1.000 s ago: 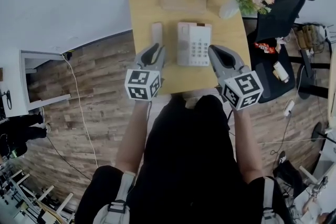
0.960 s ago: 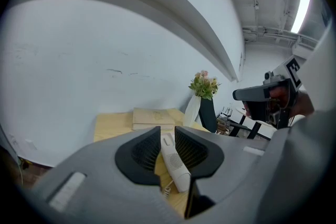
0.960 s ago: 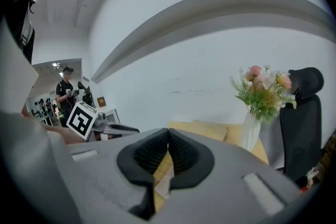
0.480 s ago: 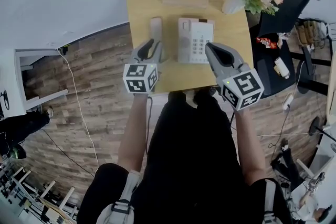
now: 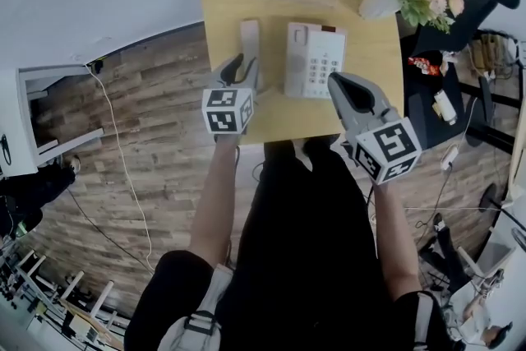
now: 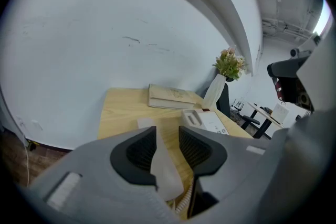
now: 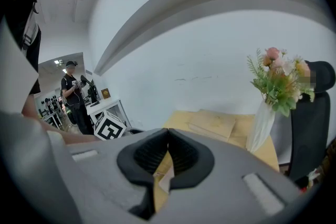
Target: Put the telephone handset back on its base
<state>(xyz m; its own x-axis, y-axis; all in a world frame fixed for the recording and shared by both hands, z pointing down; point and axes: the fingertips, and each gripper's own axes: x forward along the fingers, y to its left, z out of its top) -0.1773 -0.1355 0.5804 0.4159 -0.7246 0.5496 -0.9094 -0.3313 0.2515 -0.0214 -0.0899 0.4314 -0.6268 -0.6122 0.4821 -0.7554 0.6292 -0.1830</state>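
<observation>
Left hand-held gripper (image 5: 243, 70): near the desk's (image 5: 226, 4) front-left, jaws apart and just been opening, handset's near end between them, unpressed. Handset (image 5: 249, 39): flat on desk, beside base's left. Base (image 5: 316, 60): mid-desk. Right hand-held gripper (image 5: 335, 82): closed, empty, near front edge.

1. My right gripper (image 7: 168, 132) has its jaws closed tip to tip, with nothing clamped between them.
2. A white vase (image 7: 261, 132) of pink flowers stands on the wooden table (image 7: 270, 157).
3. Just left of the vase, a flat tan book (image 7: 212, 123) lies on the table.
4. Far left of the vase I see a marker cube (image 7: 110, 126), with a person (image 7: 71, 94) standing beyond it.
5. Just right of the vase is a black chair (image 7: 311, 123).
</observation>
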